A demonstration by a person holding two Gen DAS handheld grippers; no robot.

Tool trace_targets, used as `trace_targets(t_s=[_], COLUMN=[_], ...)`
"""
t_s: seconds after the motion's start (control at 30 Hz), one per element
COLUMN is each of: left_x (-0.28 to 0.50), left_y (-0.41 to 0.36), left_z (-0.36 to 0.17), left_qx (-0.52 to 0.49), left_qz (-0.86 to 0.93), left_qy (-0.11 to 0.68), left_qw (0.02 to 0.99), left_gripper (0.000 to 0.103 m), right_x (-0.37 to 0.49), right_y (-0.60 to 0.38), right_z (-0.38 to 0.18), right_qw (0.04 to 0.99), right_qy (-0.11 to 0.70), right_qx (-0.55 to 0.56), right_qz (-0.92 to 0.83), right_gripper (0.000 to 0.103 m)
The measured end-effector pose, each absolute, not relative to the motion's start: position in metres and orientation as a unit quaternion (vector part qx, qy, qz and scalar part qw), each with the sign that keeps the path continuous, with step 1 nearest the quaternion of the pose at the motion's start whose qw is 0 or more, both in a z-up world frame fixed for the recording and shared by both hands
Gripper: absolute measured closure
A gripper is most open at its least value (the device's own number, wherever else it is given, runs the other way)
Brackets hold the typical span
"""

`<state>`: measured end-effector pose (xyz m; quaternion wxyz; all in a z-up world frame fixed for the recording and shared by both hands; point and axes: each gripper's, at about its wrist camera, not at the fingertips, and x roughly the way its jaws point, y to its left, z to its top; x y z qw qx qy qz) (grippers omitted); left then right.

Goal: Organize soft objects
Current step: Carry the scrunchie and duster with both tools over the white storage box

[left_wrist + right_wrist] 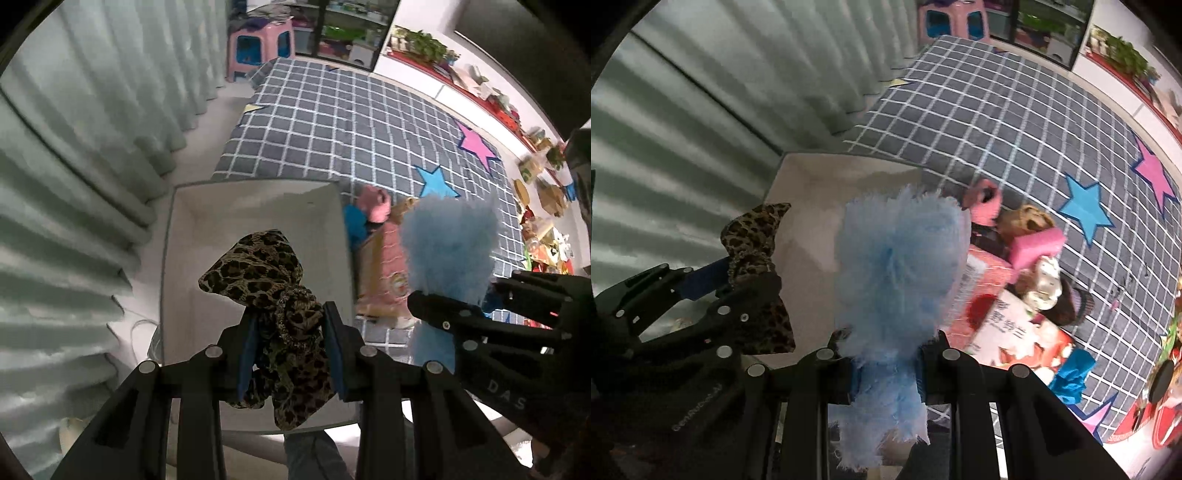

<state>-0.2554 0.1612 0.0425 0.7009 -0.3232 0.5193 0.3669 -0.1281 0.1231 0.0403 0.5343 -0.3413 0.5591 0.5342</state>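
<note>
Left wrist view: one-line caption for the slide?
Left gripper holds a leopard-print cloth over a white bin; right gripper holds a fluffy blue toy alongside.

Left gripper (291,347) jaws pinch a leopard-print scrunchie (266,295) above a white bin (184,229); right gripper (454,314) holds blue fluff (448,247).

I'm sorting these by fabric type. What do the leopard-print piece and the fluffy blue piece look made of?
The leopard-print piece looks like thin woven fabric, matte, gathered like a scrunchie: it crumples into fine folds. The fluffy blue piece looks like mesh netting or fuzzy synthetic fibre, with wispy, frayed edges; the blur leaves it open.
</note>
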Motion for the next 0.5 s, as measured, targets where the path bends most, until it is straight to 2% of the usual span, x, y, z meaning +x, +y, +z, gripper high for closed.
trace_targets(t_s=[0.5], left_x=[-0.313], left_y=[0.151], left_z=[-0.002], left_qx=[-0.351], left_qz=[0.385], left_qy=[0.552], left_qw=[0.651], left_gripper=[0.066], right_x=[-0.185], right_y=[0.134], right_z=[0.004], right_qw=[0.494], right_qy=[0.582], right_qx=[-0.359], right_qz=[0.537], right_gripper=[0.080])
